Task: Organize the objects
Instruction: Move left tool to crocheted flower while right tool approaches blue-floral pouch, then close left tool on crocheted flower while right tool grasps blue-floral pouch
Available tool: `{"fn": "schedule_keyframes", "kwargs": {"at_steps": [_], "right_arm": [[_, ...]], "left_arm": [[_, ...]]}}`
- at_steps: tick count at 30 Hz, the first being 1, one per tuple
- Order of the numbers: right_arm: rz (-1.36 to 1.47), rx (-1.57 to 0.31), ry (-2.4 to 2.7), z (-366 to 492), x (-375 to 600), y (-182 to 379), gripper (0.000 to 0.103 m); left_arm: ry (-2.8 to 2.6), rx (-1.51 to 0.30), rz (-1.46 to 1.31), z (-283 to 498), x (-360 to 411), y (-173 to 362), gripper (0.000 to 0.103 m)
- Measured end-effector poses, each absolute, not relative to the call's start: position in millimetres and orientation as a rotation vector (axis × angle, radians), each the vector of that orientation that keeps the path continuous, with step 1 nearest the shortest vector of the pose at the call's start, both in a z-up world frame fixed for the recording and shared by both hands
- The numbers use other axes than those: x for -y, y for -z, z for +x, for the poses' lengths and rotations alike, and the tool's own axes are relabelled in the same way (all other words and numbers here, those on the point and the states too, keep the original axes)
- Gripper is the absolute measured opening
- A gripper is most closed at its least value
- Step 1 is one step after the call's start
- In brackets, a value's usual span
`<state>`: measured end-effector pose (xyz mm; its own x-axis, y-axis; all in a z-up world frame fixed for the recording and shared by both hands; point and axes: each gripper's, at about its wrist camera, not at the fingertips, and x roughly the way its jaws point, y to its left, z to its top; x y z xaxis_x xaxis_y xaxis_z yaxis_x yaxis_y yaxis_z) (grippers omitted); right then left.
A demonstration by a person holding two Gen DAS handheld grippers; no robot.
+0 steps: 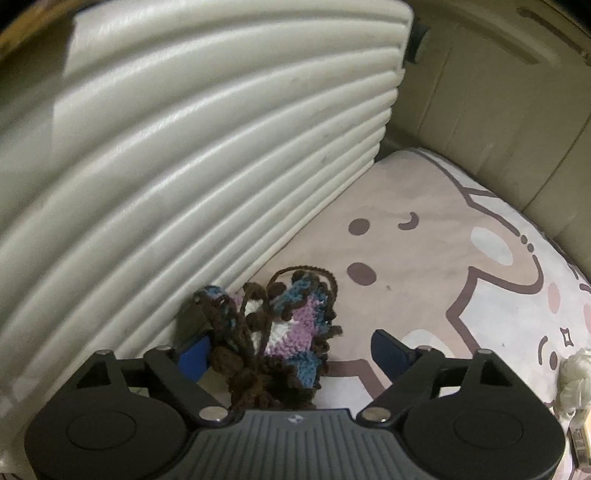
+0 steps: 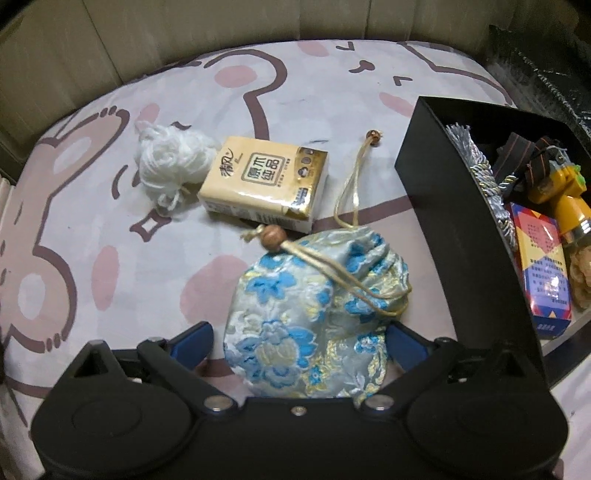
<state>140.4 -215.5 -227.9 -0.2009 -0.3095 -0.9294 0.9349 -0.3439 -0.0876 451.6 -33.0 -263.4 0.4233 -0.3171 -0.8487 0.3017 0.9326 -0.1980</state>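
Observation:
In the left wrist view a crocheted yarn piece [image 1: 284, 325] in brown, blue, purple and white lies on the patterned bedsheet [image 1: 424, 266] against a ribbed white headboard [image 1: 184, 147]. My left gripper [image 1: 291, 350] is open around it, the piece lying between the blue pads. In the right wrist view a blue floral drawstring pouch [image 2: 314, 314] lies between the open fingers of my right gripper [image 2: 299, 343]. A tissue pack [image 2: 266, 181] and a white yarn ball [image 2: 166, 162] lie beyond it. A black box [image 2: 461, 229] stands to the right.
The black box holds a silver tassel [image 2: 480, 177], a yellow toy [image 2: 554, 188], a colourful carton [image 2: 543, 266] and dark straps. A beige padded wall [image 2: 184, 33] borders the bed. White yarn [image 1: 572, 380] shows at the left view's right edge.

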Motion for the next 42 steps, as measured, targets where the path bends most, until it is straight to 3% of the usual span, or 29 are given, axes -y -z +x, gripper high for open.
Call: {"fn": "schedule_keyframes", "kwargs": {"at_steps": [6, 13, 16, 26, 30, 38, 42], "right_arm": [[1.087, -0.876, 1.718, 140, 215, 228, 0.096], [1.063, -0.870, 1.746, 139, 213, 222, 0.077], [1.043, -0.880, 1.741, 142, 212, 220, 0.072], [0.958, -0.877, 1.675, 160, 211, 209, 0.058], [0.962, -0.861, 1.613, 166, 211, 208, 0.058], [1.069, -0.711, 1.512, 159, 207, 201, 0.081], [1.048, -0.730, 1.521, 159, 208, 201, 0.088]], "left_arm": [[0.403, -1.087, -0.006, 454, 35, 269, 0.078], [0.396, -1.113, -0.032, 458, 32, 275, 0.056], [0.401, -1.120, -0.036, 458, 31, 275, 0.051], [0.500, -1.115, -0.018, 449, 39, 266, 0.048], [0.553, -1.104, -0.010, 442, 46, 260, 0.048], [0.658, -1.076, 0.038, 427, 59, 249, 0.048], [0.702, -1.056, 0.062, 421, 64, 245, 0.048]]}}
